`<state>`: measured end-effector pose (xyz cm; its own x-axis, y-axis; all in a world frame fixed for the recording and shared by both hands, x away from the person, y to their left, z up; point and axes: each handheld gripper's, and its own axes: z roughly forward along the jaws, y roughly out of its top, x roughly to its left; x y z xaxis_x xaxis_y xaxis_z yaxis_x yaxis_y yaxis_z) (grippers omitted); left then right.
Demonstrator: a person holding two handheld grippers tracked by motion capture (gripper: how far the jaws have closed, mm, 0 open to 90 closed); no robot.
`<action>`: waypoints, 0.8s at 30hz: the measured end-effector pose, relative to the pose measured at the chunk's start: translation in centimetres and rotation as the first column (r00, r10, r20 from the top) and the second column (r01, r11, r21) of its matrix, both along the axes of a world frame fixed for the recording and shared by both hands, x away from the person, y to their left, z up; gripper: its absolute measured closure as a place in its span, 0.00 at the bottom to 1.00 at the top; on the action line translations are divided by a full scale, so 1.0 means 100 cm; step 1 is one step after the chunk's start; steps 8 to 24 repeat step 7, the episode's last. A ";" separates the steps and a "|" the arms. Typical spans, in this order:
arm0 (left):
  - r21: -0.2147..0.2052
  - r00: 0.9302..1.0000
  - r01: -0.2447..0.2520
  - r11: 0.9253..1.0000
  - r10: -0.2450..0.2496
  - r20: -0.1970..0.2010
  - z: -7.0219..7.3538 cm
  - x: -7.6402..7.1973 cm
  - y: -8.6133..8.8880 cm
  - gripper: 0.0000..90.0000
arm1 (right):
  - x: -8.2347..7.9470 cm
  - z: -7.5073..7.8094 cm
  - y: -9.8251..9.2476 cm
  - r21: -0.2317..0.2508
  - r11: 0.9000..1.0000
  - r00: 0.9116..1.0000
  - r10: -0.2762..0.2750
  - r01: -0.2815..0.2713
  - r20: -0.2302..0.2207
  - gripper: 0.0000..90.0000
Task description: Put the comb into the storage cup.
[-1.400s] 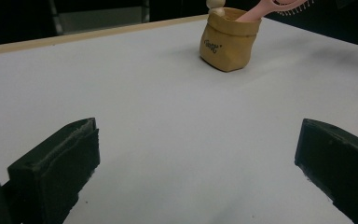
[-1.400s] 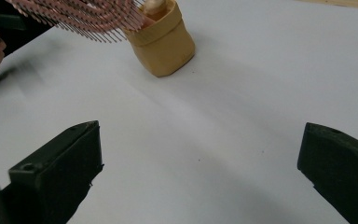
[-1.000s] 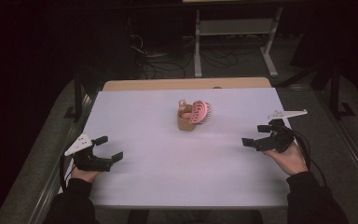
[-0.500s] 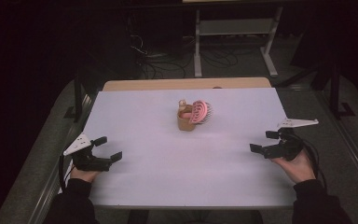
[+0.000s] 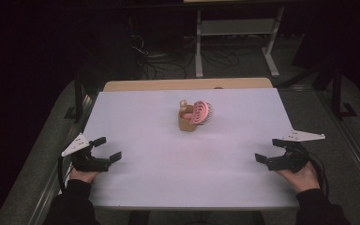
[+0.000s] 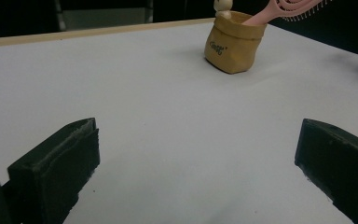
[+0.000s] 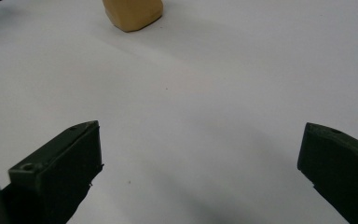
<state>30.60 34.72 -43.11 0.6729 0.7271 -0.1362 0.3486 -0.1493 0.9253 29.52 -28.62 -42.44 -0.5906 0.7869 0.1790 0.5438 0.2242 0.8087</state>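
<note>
Right now both sets of jaws stand wide apart and hold nothing. The left gripper (image 5: 104,149) rests by the near left corner of the table (image 5: 150,187), and the right gripper (image 5: 270,151) rests near the right edge, close to the front. Each one sits low over the white top, with a hand behind it.

Far from both, the little tan bag (image 5: 186,122) stands upright past the middle of the table, toward the far edge. A pink brush (image 5: 201,111) leans out of it, with its round head up and to the right. A small pale knob (image 6: 223,5) pokes up beside the handle; I cannot tell what it is.

I think the job starts with a reach for the bag and the brush. To do it well, one gripper should go in slow and straight, jaws kept wide until they are around the brush handle. The bag looks soft and light, so it may tip or slide. The other gripper could hold the bag's side gently while the brush is lifted straight up. Pinch the thin handle, not the bristles, because those bend. Do not bump the bag on the way in.
</note>
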 end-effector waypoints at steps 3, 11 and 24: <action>-0.005 1.000 -0.002 1.000 0.003 0.003 0.000 0.000 0.000 0.00 | -0.006 -0.002 -0.002 0.000 1.000 1.000 -0.012 0.012 0.007 0.00; -0.003 1.000 0.001 1.000 -0.001 0.003 0.001 0.000 0.000 0.00 | -0.013 -0.002 -0.004 0.007 1.000 1.000 -0.021 0.021 0.022 0.00; -0.003 1.000 0.001 1.000 -0.001 0.003 0.001 0.000 0.000 0.00 | -0.013 -0.002 -0.004 0.007 1.000 1.000 -0.021 0.021 0.022 0.00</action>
